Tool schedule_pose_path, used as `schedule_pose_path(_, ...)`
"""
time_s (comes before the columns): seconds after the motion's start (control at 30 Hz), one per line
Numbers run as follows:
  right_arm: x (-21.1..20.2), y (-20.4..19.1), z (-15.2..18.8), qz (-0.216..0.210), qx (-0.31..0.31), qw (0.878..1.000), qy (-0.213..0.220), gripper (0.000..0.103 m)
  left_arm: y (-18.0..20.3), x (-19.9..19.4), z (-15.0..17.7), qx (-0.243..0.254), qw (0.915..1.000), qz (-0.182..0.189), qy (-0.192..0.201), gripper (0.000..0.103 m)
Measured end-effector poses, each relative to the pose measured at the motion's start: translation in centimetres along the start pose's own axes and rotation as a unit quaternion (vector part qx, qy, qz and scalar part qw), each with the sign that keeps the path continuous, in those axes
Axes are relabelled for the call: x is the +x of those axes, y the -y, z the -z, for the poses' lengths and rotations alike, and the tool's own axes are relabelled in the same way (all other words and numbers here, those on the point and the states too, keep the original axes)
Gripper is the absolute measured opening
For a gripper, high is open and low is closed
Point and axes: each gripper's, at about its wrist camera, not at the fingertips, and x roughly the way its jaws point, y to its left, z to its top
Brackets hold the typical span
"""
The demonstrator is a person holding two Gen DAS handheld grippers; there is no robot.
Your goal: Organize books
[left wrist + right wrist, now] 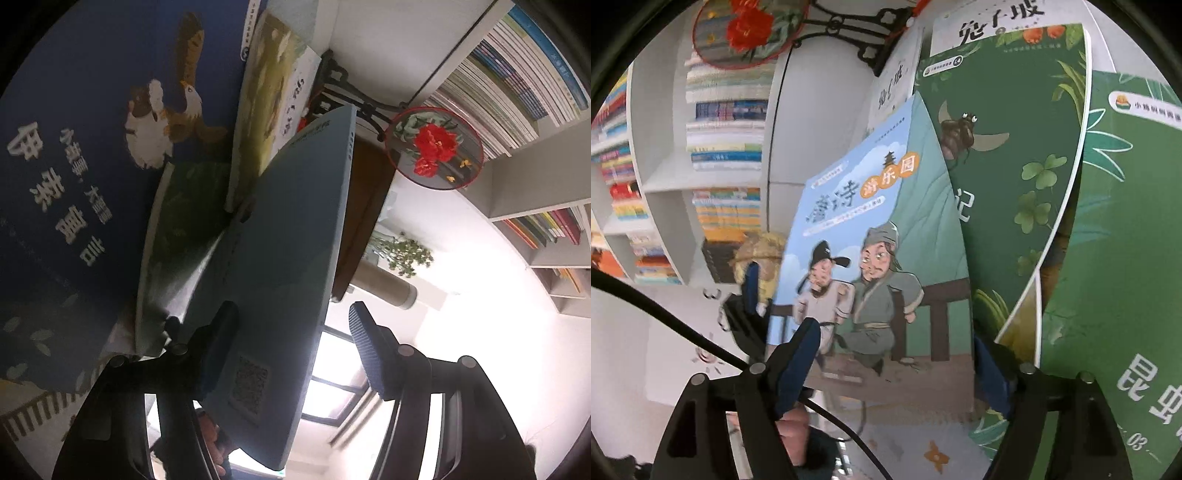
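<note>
Books stand crowded and leaning against one another, and a pale blue book (pixel 871 254) with two cartoon figures on its cover sits between both tools. The left gripper (pixel 295 343) stands half open around this book's lower edge, seen from the back cover (pixel 280 258): one finger (pixel 221 332) lies against that cover, the other finger (pixel 369 350) stands well clear, so it has no pinch. The right gripper (pixel 897 373) stands wide, its fingers on either side of the book's bottom corner, and no pressing is visible. Whether anything bears the book's weight cannot be told; it leans on the green insect book (pixel 1015 166) behind it. A dark blue eagle book (pixel 92 147) leans close by.

To do this step well, one gripper should probably close firmly on the lower edge before the other backs away, or the book may slump sideways. Straightening it upright against its neighbours, spine aligned, looks the sensible aim; thin covers may bend if squeezed near a corner.
</note>
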Motion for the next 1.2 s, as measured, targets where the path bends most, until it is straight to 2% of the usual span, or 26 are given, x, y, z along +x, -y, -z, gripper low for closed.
schedule_pose_path(0.07, 0.0, -0.1, 0.1, 0.005, -0.001, 1.000, 0.004, 0.079, 0.6, -0.4, 0.0, 0.028, 0.9981, -0.053, 0.014, 0.059)
schedule_pose_path(0.1, 0.0, -0.4, 0.1, 0.014, -0.007, 1.000, 0.010, 0.074, 0.9, -0.4, 0.0, 0.048, 0.9944, -0.092, 0.021, 0.059)
schedule_pose_path(0.17, -0.3, -1.6, 0.5, 0.050, -0.035, 0.998, 0.026, 0.056, 1.0, -0.3, 0.3, 0.081, 0.9834, -0.160, 0.030, 0.059)
schedule_pose_path(0.2, -0.1, -2.2, 0.5, 0.065, -0.048, 0.996, 0.027, 0.043, 1.3, 0.0, 0.7, 0.107, 0.9713, -0.209, 0.035, 0.059)
schedule_pose_path(0.23, -0.1, -2.9, 0.7, 0.086, -0.068, 0.993, 0.029, 0.036, 1.4, 0.3, 1.1, 0.128, 0.9623, -0.237, 0.038, 0.059)
schedule_pose_path(0.3, -0.1, -4.7, 1.4, 0.141, -0.127, 0.981, 0.037, 0.033, 2.2, 1.3, 2.3, 0.192, 0.9326, -0.303, 0.044, 0.054)
schedule_pose_path(0.37, 0.4, -6.8, 2.3, 0.200, -0.192, 0.960, 0.045, 0.033, 3.3, 2.7, 3.8, 0.257, 0.8945, -0.363, 0.043, 0.054)
schedule_pose_path(0.4, 0.6, -7.5, 2.6, 0.219, -0.216, 0.951, 0.045, 0.033, 3.9, 3.7, 4.8, 0.300, 0.8623, -0.405, 0.048, 0.054)
schedule_pose_path(0.47, 1.0, -8.3, 3.1, 0.243, -0.248, 0.937, 0.043, 0.033, 4.2, 4.9, 5.9, 0.347, 0.8209, -0.451, 0.051, 0.054)
schedule_pose_path(0.5, 1.1, -8.5, 3.3, 0.252, -0.260, 0.931, 0.041, 0.033, 4.2, 5.3, 6.3, 0.361, 0.8075, -0.464, 0.050, 0.054)
schedule_pose_path(0.6, 1.4, -8.1, 3.4, 0.266, -0.272, 0.924, 0.033, 0.033, 4.2, 6.0, 7.0, 0.384, 0.7800, -0.491, 0.057, 0.054)
schedule_pose_path(0.63, 1.7, -8.2, 3.5, 0.269, -0.271, 0.924, 0.030, 0.033, 4.1, 6.3, 7.3, 0.393, 0.7677, -0.503, 0.058, 0.054)
schedule_pose_path(0.7, 2.0, -7.9, 3.7, 0.275, -0.275, 0.921, 0.022, 0.033, 4.2, 6.8, 7.5, 0.402, 0.7537, -0.516, 0.061, 0.054)
schedule_pose_path(0.8, 2.6, -8.2, 4.0, 0.289, -0.293, 0.911, 0.019, 0.033, 4.5, 7.4, 7.8, 0.421, 0.7316, -0.532, 0.067, 0.054)
schedule_pose_path(0.9, 2.7, -8.4, 4.3, 0.295, -0.304, 0.906, 0.020, 0.033, 4.6, 7.6, 7.8, 0.429, 0.7239, -0.536, 0.072, 0.054)
schedule_pose_path(1.07, 2.4, -8.6, 4.3, 0.290, -0.309, 0.905, 0.025, 0.033, 5.0, 7.7, 8.3, 0.440, 0.7161, -0.537, 0.075, 0.054)
schedule_pose_path(1.2, 2.3, -9.4, 4.6, 0.292, -0.329, 0.898, 0.031, 0.033, 5.5, 7.8, 8.9, 0.448, 0.7067, -0.542, 0.082, 0.054)
